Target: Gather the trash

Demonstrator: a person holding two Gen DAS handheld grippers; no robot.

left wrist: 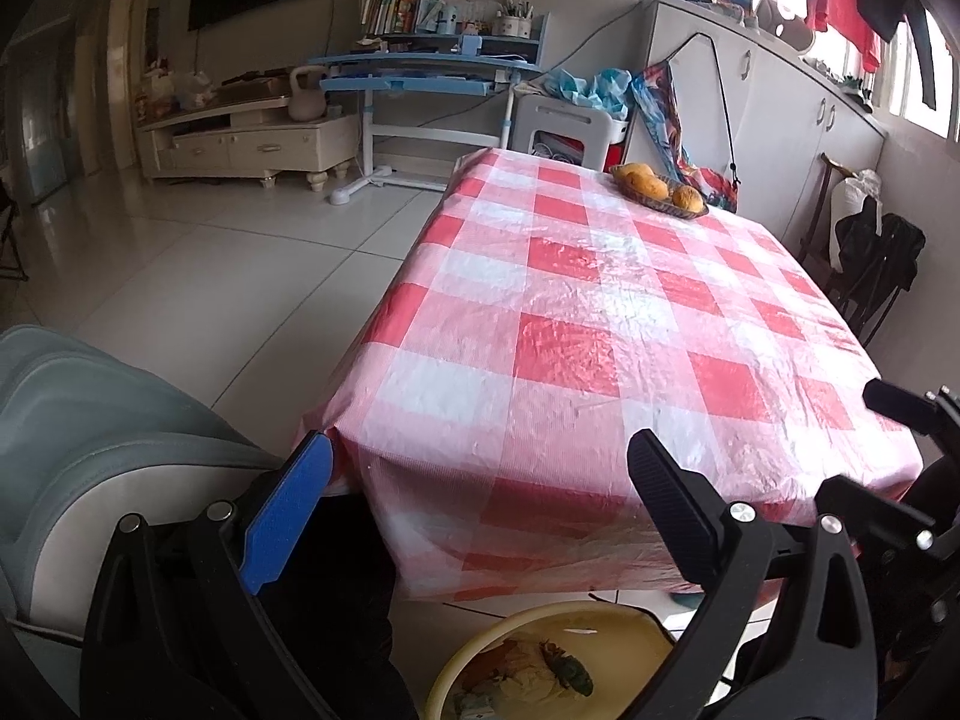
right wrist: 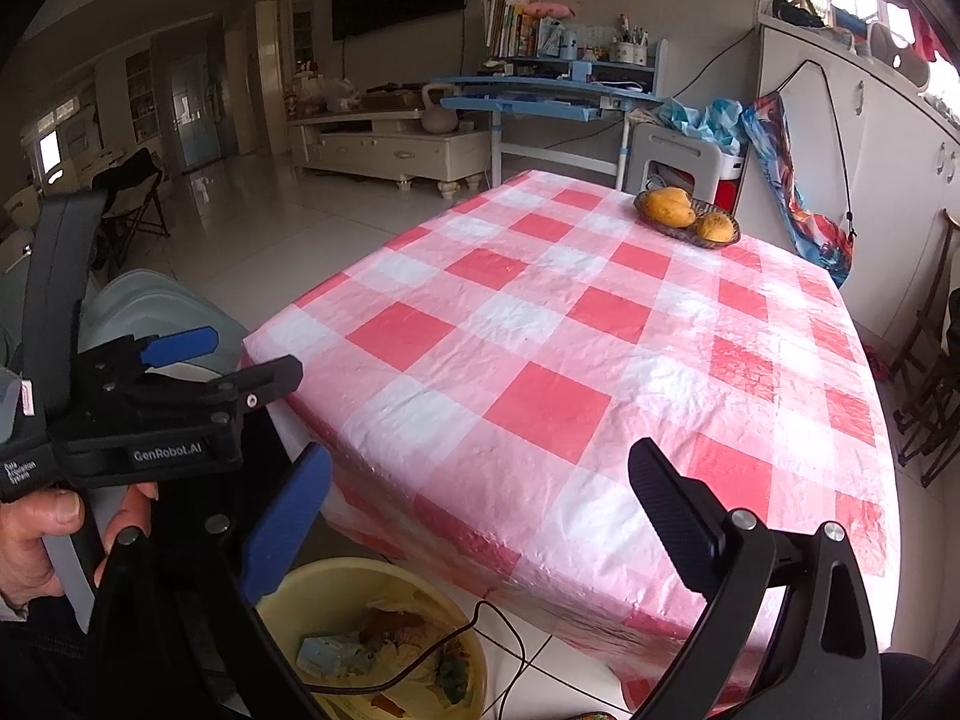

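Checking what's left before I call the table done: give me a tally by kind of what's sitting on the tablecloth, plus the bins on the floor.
Mangoes in the basket: 3 visible in the left wrist view
Wicker basket on the tablecloth: 1
Yellow trash basin on the floor, scraps inside: 1
Loose trash on the tablecloth: 0 visible
Total: 5

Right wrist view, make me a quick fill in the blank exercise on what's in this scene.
The tablecloth is checked red and ____.
The basket of fruit sits near the table's ____ edge.
The yellow basin with trash stands on the ____.
Both the left gripper and right gripper hold ____.

Missing words: white; far; floor; nothing
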